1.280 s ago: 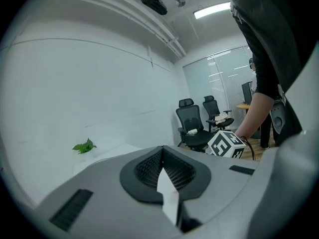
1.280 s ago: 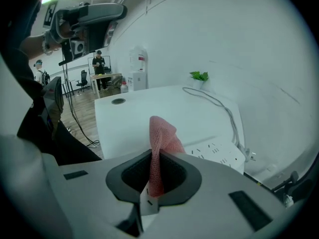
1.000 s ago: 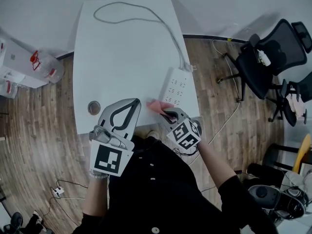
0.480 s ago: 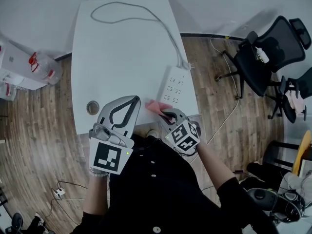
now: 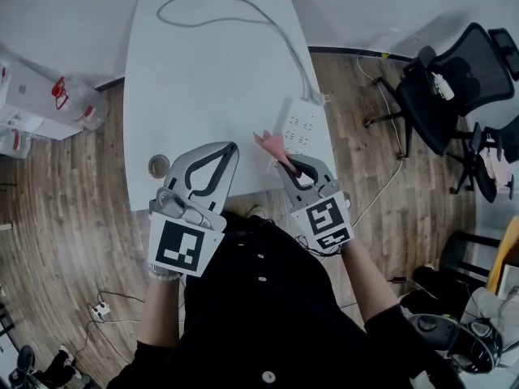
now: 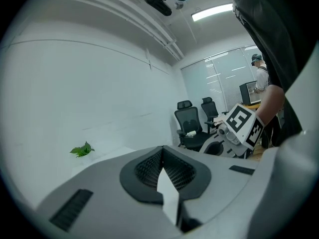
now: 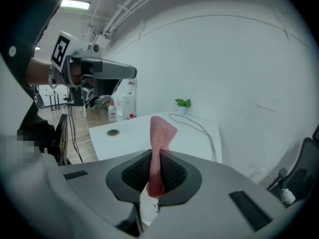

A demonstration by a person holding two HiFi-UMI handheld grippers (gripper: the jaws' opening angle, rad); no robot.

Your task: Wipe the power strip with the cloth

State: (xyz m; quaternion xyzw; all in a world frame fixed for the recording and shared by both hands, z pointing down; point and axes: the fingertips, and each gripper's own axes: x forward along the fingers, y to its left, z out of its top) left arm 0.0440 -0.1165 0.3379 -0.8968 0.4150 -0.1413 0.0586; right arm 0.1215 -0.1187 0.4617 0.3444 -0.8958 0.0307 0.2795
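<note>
Right gripper (image 5: 281, 163) clamped on pink cloth (image 5: 270, 143); cloth sticks out past jaw tips, just beside near left corner of white power strip (image 5: 302, 125). Power strip lies flat on white table (image 5: 203, 79); grey cable (image 5: 243, 19) runs from its far end. Left gripper (image 5: 233, 147) has jaws pressed together, nothing between, well left of power strip.

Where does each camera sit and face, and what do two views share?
Head view: on the head, looking down at table, power strip, left gripper, right gripper, forearms.
Left gripper view: on that gripper, facing wall; right forearm shows.
Right gripper view: on that gripper, facing table past clamped cloth; left hand shows.
Gripper views share the plant.
</note>
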